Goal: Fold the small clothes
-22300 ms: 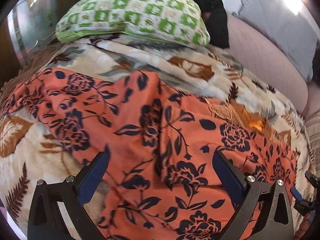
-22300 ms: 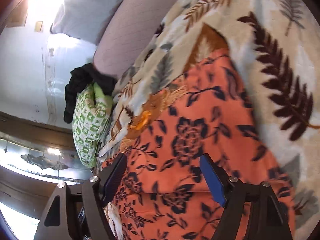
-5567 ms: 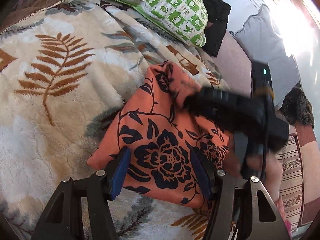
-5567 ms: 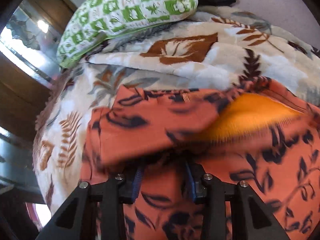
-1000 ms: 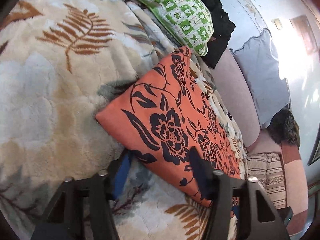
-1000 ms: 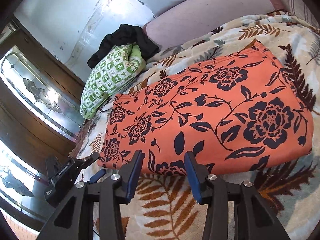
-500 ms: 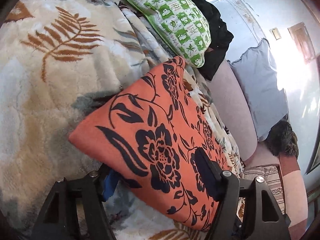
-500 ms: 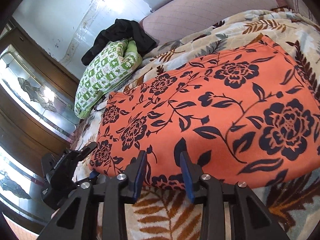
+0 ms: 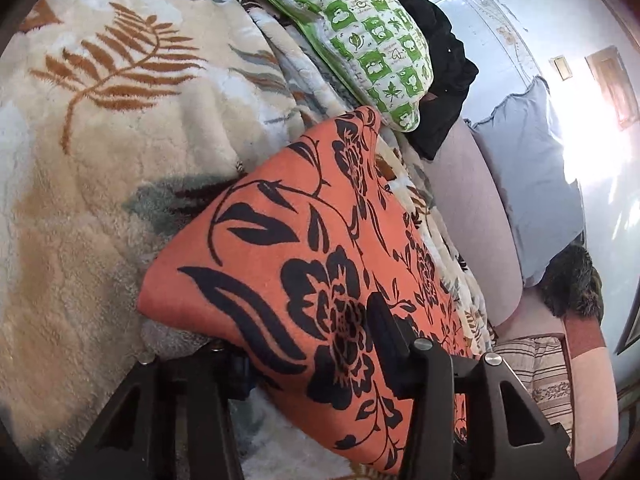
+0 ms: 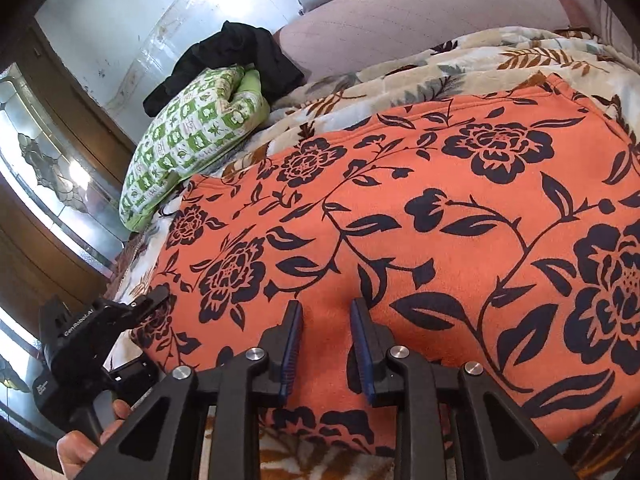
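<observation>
Leaf-print blanket (image 9: 100, 168) covering sofa. Left gripper (image 9: 312, 344) closing on corner of folded orange floral garment (image 10: 440, 220), one finger under, one on top. Right gripper (image 10: 326, 332) closing over near edge, cloth between pads. Green pillow (image 10: 192, 136) behind.

1. Orange floral garment (image 10: 420, 240): once spread wide over the leaf-print blanket (image 9: 100, 160), now folded into a compact rectangle.
2. Left gripper (image 9: 312, 344): closing, near corner now taken between its jaws.
3. Right gripper (image 10: 326, 340): brought onto the near edge, closing.
</observation>
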Action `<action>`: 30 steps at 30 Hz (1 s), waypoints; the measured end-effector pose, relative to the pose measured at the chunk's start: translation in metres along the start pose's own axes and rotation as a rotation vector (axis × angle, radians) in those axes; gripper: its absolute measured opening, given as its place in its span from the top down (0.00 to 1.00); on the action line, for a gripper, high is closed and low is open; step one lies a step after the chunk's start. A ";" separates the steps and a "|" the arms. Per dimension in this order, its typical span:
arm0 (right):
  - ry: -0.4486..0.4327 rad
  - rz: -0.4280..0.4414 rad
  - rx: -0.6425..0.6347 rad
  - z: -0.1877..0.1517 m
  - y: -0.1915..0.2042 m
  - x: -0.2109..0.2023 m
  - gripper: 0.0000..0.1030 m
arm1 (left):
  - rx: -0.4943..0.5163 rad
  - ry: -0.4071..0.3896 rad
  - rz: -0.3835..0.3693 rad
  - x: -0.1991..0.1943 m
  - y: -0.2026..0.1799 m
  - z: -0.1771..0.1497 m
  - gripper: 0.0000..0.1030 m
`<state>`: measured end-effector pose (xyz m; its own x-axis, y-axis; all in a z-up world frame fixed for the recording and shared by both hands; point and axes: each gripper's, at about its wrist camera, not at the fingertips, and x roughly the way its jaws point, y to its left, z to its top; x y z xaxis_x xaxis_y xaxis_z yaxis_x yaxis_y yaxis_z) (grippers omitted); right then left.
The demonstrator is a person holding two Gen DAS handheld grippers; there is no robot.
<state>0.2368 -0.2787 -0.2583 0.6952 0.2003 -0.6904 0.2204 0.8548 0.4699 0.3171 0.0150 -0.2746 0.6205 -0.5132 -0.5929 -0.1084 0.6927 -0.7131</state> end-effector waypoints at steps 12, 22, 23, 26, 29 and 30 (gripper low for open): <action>0.030 0.094 0.031 -0.004 -0.017 0.002 0.74 | 0.384 -0.127 0.018 -0.021 -0.079 -0.009 0.83; -0.050 0.387 0.380 0.037 -0.107 -0.057 0.72 | 0.762 -0.138 0.023 -0.029 -0.171 -0.065 0.84; -0.055 0.407 0.398 0.040 -0.115 -0.062 0.72 | 0.797 -0.133 0.021 -0.027 -0.181 -0.075 0.84; -0.087 0.415 0.435 0.046 -0.140 -0.080 0.72 | 0.866 -0.093 0.007 -0.011 -0.215 -0.107 0.84; -0.127 0.449 0.495 0.046 -0.169 -0.098 0.71 | 0.922 -0.022 -0.014 0.014 -0.241 -0.147 0.84; -0.139 0.460 0.515 0.046 -0.178 -0.104 0.71 | 0.942 0.017 -0.018 0.024 -0.247 -0.161 0.83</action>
<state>0.1565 -0.4740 -0.2449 0.8692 0.3940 -0.2987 0.1554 0.3557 0.9216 0.2334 -0.2498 -0.1732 0.6035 -0.5298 -0.5959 0.5781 0.8054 -0.1307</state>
